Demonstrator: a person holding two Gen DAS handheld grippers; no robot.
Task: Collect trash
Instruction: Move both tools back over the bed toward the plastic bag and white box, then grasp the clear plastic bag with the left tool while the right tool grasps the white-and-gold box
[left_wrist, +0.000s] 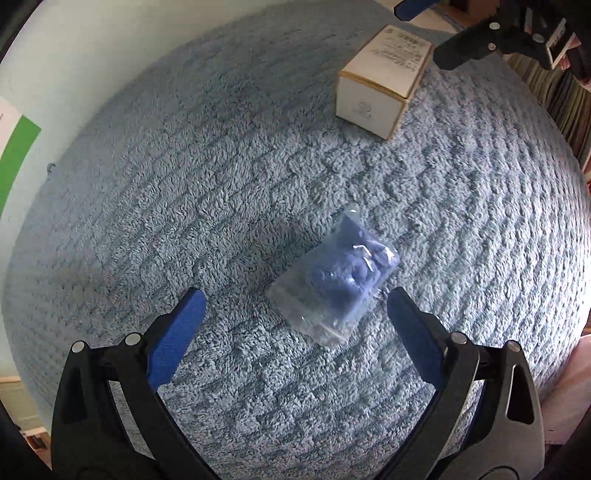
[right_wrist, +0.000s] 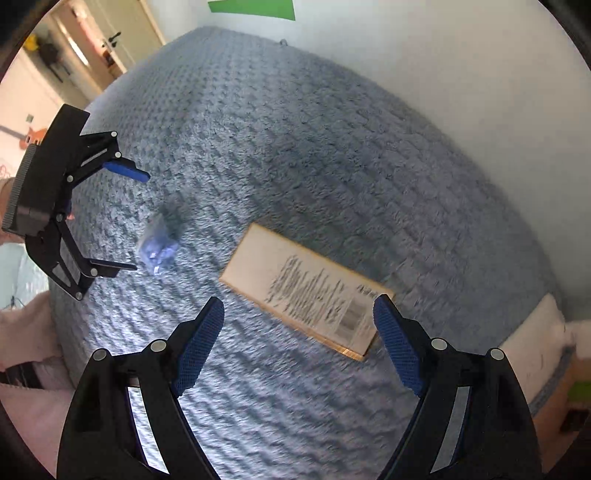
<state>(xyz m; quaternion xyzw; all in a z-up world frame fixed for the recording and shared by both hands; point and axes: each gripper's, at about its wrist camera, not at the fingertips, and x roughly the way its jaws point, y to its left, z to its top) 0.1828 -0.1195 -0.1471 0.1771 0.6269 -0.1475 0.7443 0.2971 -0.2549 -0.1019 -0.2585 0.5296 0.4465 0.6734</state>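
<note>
Both tools spread, empty | left tool (left_wrist: 295, 306) over bag (left_wrist: 334, 275) | right tool (right_wrist: 298, 321) over box (right_wrist: 306, 291)

Home bedroom, fleecy blue blanket (right_wrist: 332, 155), panelled door w/ handle (right_wrist: 110, 37), guitar (right_wrist: 31, 136)

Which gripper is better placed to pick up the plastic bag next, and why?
Left. The left gripper hangs open right over the plastic bag; the right gripper is over the cardboard box.
</note>
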